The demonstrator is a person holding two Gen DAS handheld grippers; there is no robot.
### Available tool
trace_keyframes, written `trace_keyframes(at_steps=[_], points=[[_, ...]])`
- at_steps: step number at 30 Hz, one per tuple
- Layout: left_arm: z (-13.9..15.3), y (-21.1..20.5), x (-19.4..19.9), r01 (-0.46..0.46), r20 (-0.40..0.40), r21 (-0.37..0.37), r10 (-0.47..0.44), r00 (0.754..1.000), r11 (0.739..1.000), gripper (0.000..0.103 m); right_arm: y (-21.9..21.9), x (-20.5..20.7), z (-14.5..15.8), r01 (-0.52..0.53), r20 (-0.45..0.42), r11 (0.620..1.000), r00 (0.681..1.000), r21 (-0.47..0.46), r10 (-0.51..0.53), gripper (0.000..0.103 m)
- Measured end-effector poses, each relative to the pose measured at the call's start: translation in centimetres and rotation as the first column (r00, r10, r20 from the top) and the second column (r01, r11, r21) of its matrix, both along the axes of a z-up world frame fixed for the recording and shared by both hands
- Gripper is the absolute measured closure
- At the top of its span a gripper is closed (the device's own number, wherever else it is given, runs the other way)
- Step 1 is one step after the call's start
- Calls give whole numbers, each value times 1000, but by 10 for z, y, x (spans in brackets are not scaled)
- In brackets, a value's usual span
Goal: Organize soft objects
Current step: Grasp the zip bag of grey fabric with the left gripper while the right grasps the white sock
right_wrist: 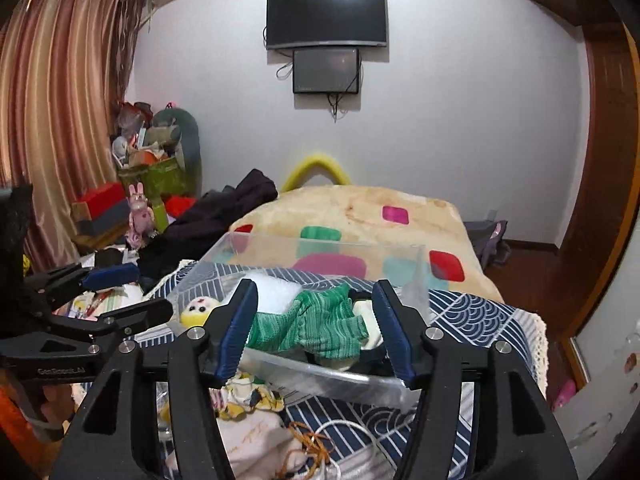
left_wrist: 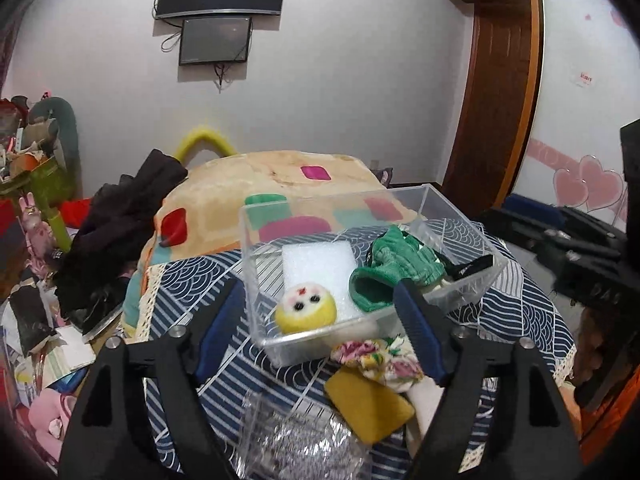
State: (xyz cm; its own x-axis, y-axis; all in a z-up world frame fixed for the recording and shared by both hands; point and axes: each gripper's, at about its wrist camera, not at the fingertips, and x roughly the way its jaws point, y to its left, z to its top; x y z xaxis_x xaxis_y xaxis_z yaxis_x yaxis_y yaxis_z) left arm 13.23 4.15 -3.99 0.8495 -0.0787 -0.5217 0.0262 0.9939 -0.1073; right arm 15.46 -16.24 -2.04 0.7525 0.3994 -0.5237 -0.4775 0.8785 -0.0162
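Note:
A clear plastic box point(left_wrist: 472, 216) stands on a blue patterned cloth point(left_wrist: 532, 312). In it lie a white foam pad point(left_wrist: 316, 264), a yellow round plush face point(left_wrist: 306, 308), a green knitted cloth point(left_wrist: 396, 268) and a black strap point(left_wrist: 468, 266). My left gripper point(left_wrist: 320, 312) is open and empty, its fingers either side of the box's near edge. A floral scrunchie point(left_wrist: 376, 356) and a yellow sponge point(left_wrist: 368, 404) lie in front of the box. My right gripper point(right_wrist: 316, 308) is open and empty, just in front of the box point(right_wrist: 320, 248) and the green cloth point(right_wrist: 316, 324).
A cream blanket with coloured patches point(left_wrist: 260, 176) lies behind the box. Dark clothes point(left_wrist: 120, 220) are piled to the left. A crinkled clear bag point(left_wrist: 296, 444) lies near me. A white cloth and cords point(right_wrist: 260, 436) lie below the right gripper. The left gripper point(right_wrist: 92, 292) shows in the right wrist view.

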Motion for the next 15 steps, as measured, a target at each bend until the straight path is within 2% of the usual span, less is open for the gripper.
trace_keyframes(at_steps=[7,15], points=[[-13,6,-18,-24,-29,-20,24,999,1000,19,-2,-20,-10,-6,-19,1000,1000,13,6,41],[-52,13,-30,-44,-131,-41,39,991,998,19,7,-33,-53,-42,-134,999,990,-12,40,41]])
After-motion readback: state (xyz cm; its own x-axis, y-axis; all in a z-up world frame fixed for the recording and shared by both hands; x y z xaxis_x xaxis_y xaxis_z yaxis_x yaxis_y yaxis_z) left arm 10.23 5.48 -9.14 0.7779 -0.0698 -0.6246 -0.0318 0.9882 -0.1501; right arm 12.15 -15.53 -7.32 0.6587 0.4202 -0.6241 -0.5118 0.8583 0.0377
